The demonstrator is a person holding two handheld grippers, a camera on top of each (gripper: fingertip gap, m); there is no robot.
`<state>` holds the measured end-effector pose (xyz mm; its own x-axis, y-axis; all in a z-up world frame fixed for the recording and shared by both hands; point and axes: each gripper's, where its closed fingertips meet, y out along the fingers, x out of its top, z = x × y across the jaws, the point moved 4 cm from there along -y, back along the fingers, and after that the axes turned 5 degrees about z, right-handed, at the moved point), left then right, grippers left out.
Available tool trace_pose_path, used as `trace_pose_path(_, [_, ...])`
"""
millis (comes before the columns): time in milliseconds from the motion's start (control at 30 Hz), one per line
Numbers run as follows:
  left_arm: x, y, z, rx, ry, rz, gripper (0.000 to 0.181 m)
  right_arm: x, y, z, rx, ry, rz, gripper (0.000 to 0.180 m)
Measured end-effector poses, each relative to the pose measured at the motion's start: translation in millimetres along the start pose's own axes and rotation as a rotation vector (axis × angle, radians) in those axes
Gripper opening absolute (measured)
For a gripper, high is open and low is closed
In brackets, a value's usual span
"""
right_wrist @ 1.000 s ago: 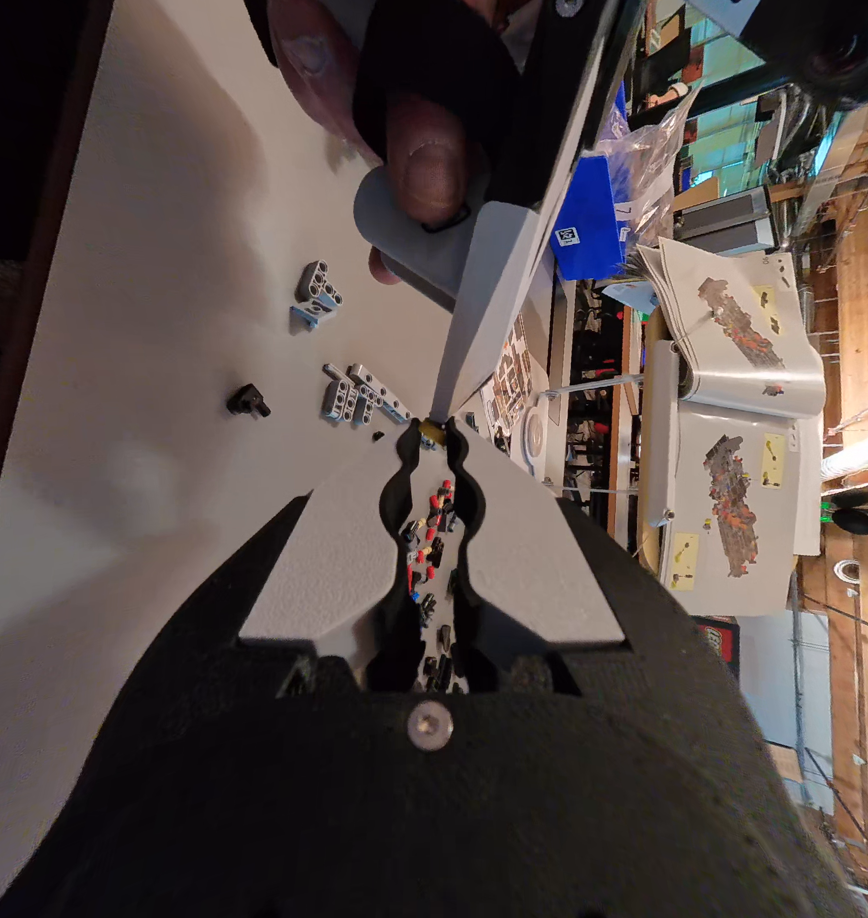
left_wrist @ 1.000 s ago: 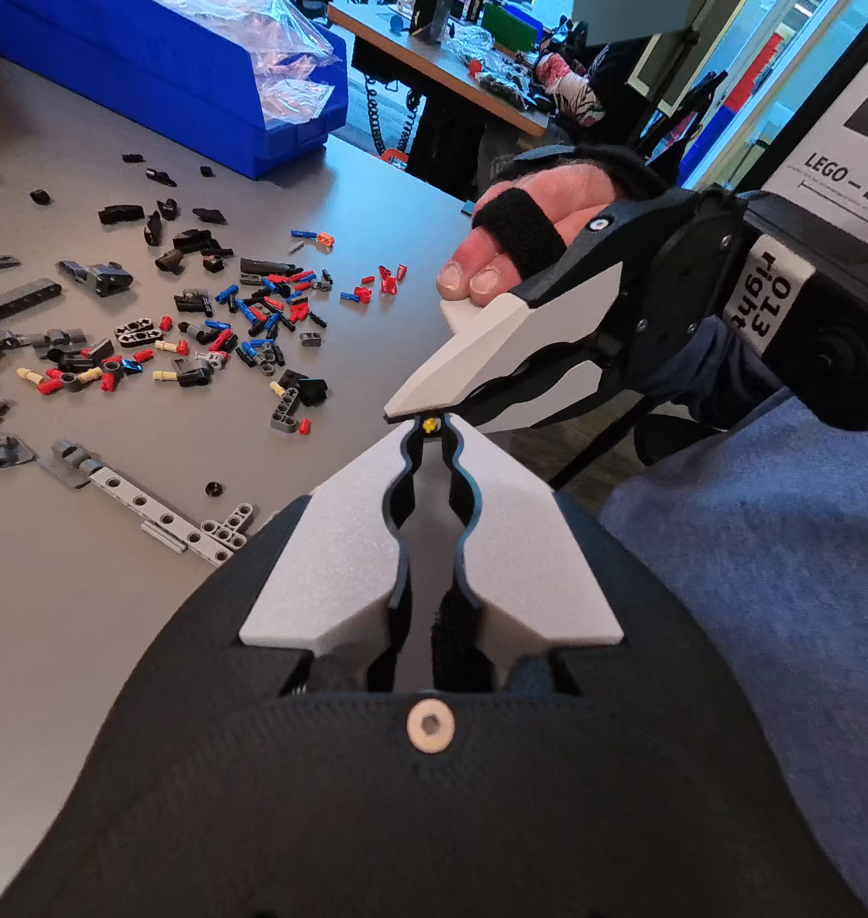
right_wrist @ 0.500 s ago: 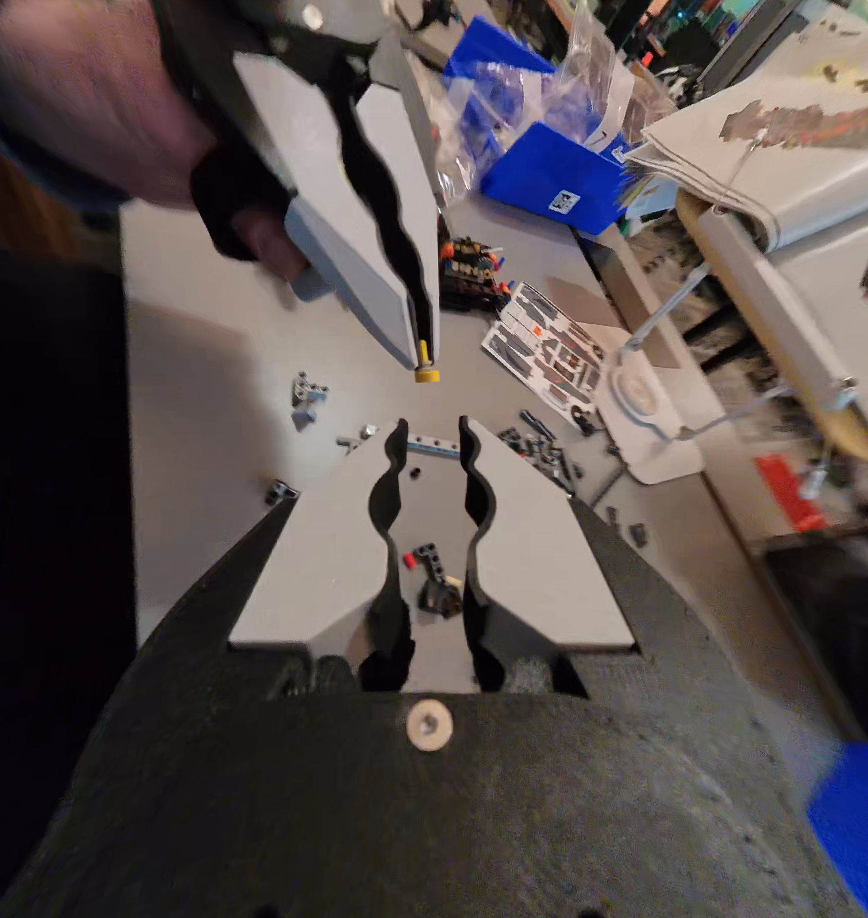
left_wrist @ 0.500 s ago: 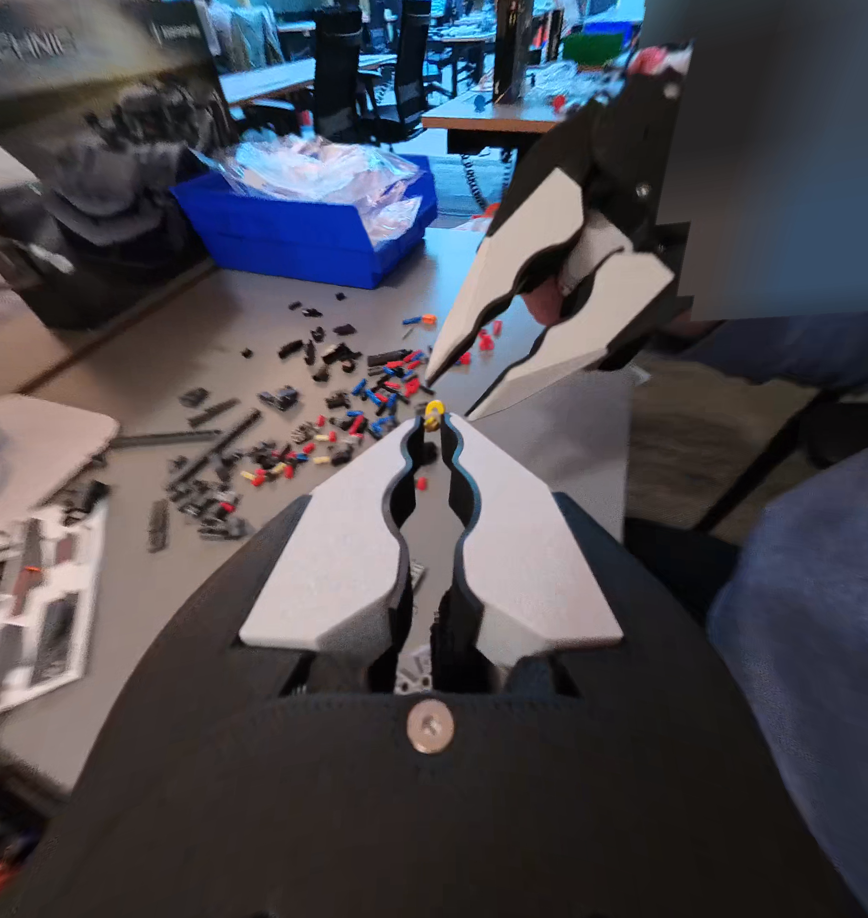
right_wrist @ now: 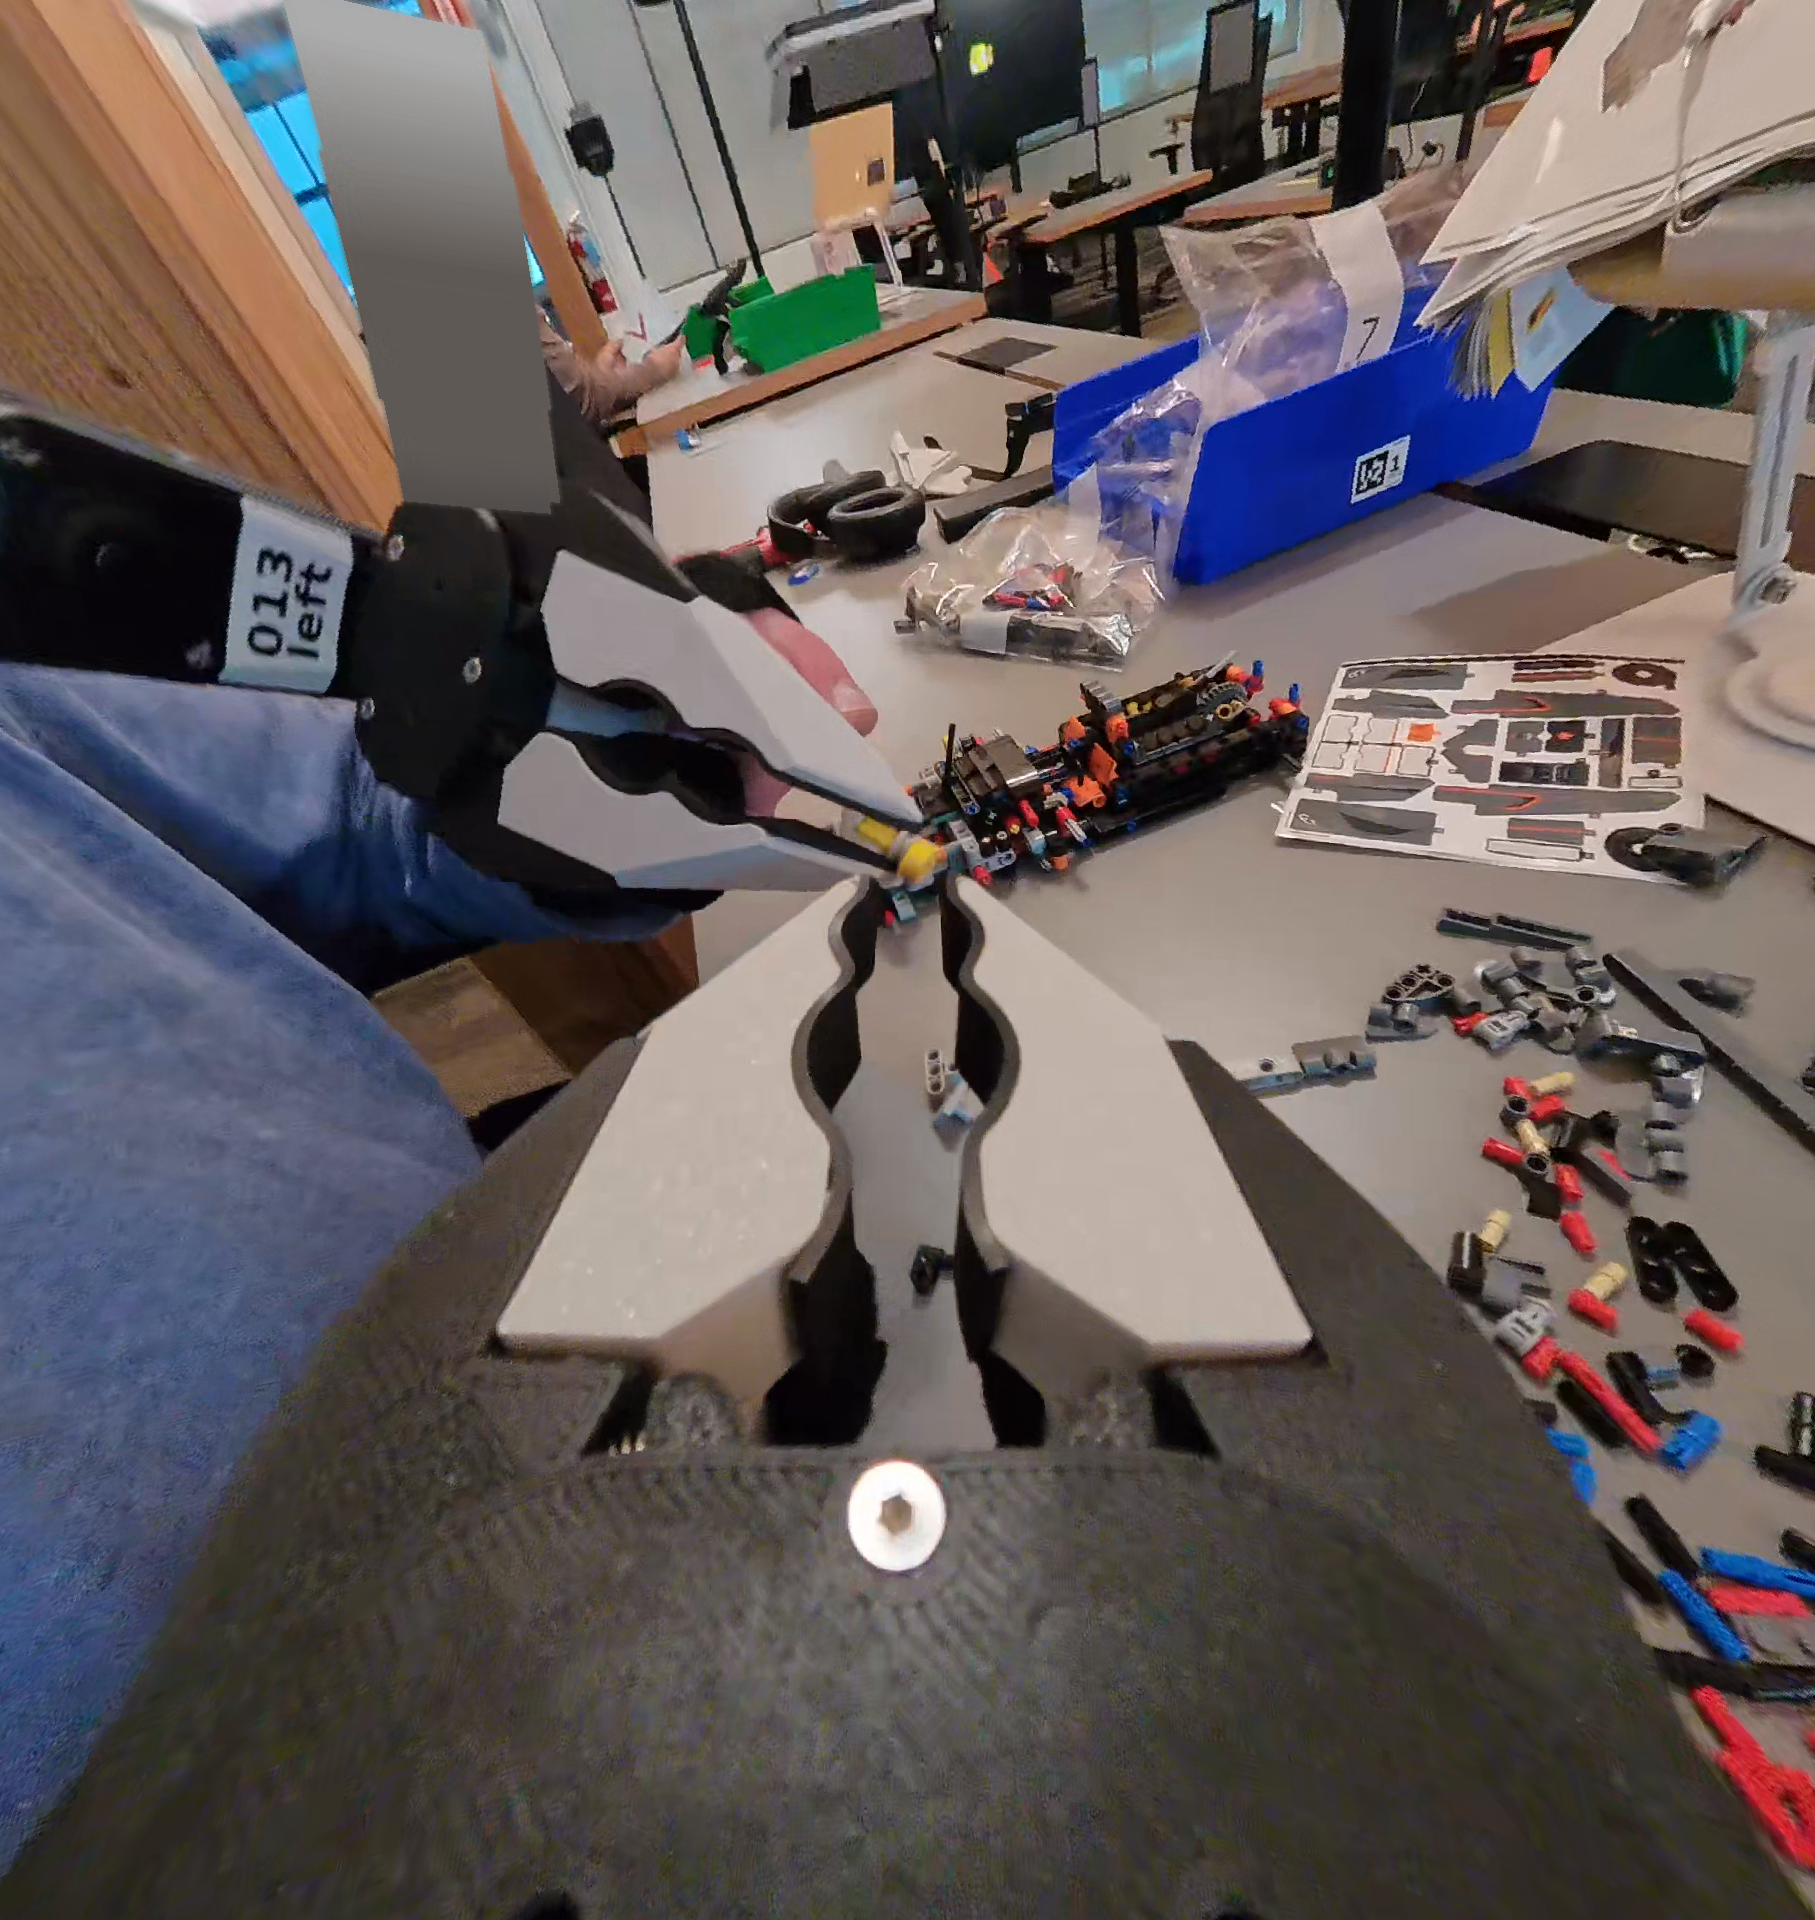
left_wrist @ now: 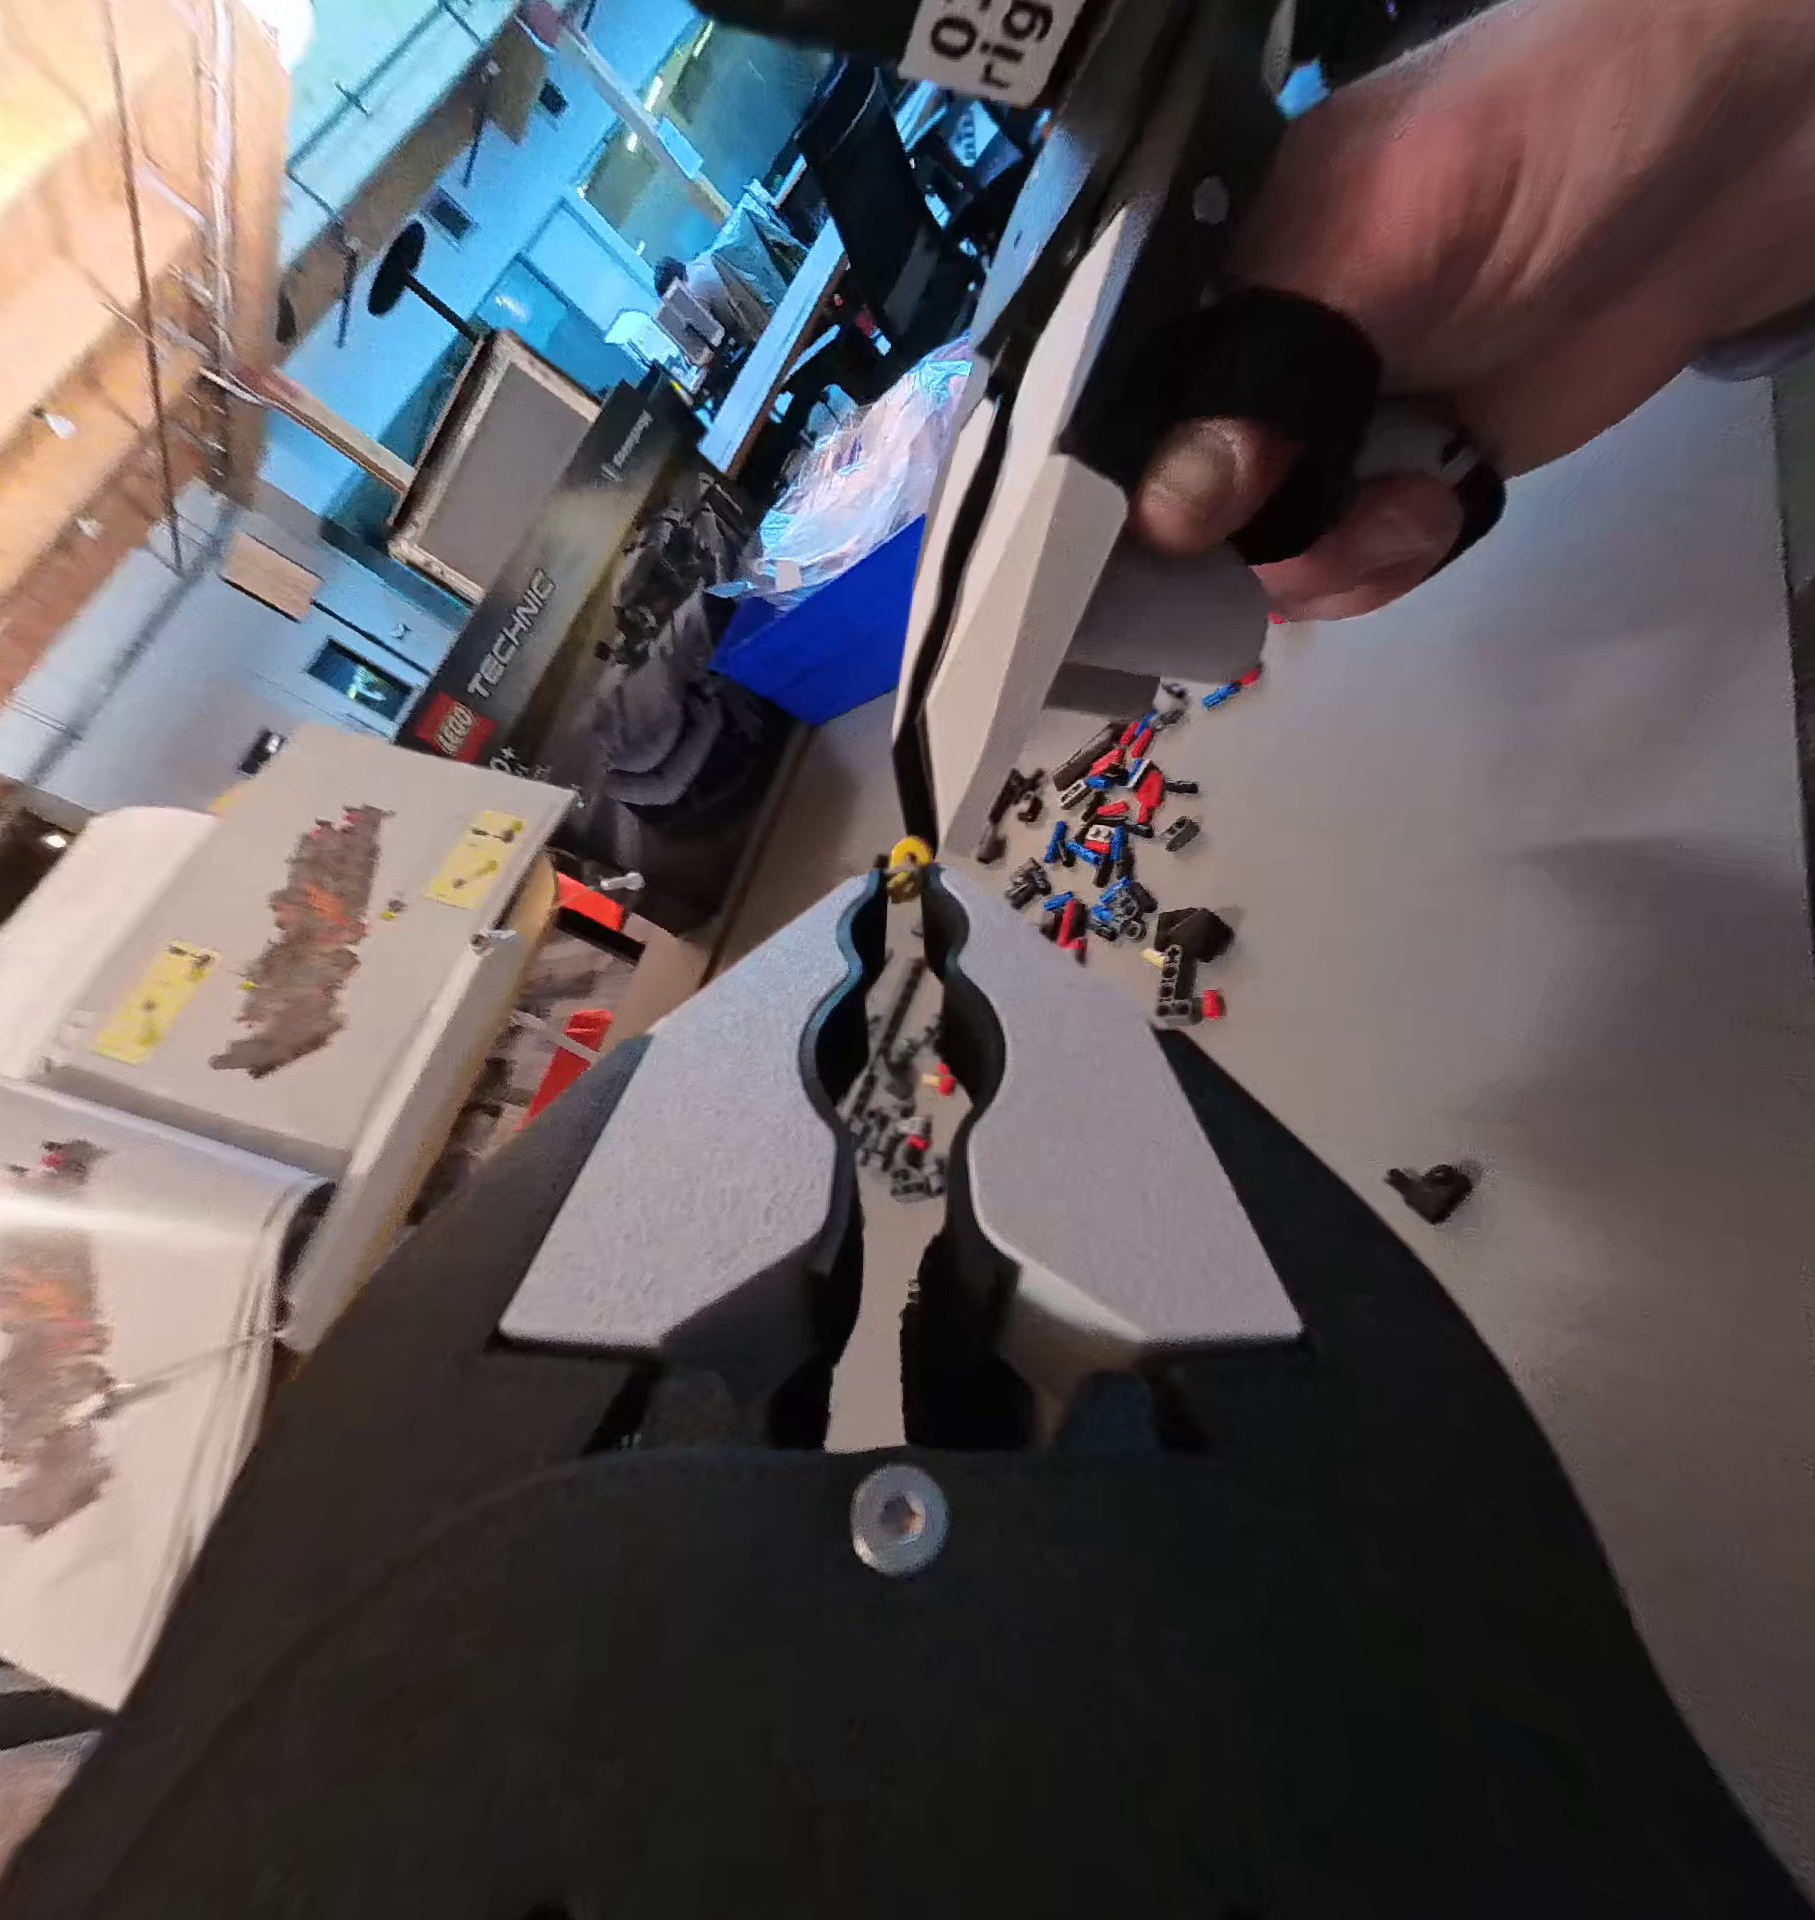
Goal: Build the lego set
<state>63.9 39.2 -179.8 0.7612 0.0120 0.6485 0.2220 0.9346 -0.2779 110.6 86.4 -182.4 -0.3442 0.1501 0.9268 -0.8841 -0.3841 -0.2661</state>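
Grippers meet tip to tip above the grey desk (right_wrist: 1246, 935). The left gripper (left_wrist: 905, 881) is nearly closed, its tips pinching a small yellow piece (left_wrist: 908, 858); in the right wrist view that same piece (right_wrist: 913, 854) shows as a yellow bush on a short pin held between the left gripper's (right_wrist: 898, 847) tips. The right gripper (right_wrist: 903, 896) stands narrowly parted with its tips just beside the yellow piece; whether it touches it I cannot tell. In the left wrist view the right gripper (left_wrist: 934, 821) reaches down from above, gripped by a hand (left_wrist: 1505, 270).

Beyond the tips a partly built black and orange chassis (right_wrist: 1111, 758) lies on the desk, with a sticker sheet (right_wrist: 1485, 758) to its right. Loose red, blue, black and grey pieces (right_wrist: 1609, 1195) are scattered further right. A blue bin (right_wrist: 1329, 468) with clear bags stands behind, and an open instruction booklet (left_wrist: 155, 1039) rests on a stand.
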Motion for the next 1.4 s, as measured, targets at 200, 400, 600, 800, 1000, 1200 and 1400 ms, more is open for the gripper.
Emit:
trace_pose_path(200, [4,-2,0,0.082,0.127,0.018,0.004,6,2,2,0.006,0.045,-0.035,0.002])
trace_pose_path(400, [6,-3,2,0.138,0.189,0.009,0.004,10,1,2,0.009,0.039,-0.050,0.000])
trace_pose_path(600, [10,-4,10,0.175,0.232,-0.002,0.004,19,1,1,0.027,0.065,-0.091,0.002])
trace_pose_path(800, [14,-4,14,0.208,0.287,-0.014,0.004,26,-1,0,0.076,0.108,-0.117,0.001])
trace_pose_path(1000, [17,-6,20,0.231,0.295,-0.049,0.004,34,-3,1,0.053,0.058,-0.123,0.000])
trace_pose_path(1200, [19,-6,30,0.239,0.255,-0.077,0.004,44,-7,-2,0.005,0.003,-0.141,0.000])
trace_pose_path(1400, [19,-6,38,0.244,0.218,-0.094,0.007,52,-14,-7,-0.039,-0.036,-0.159,0.000])
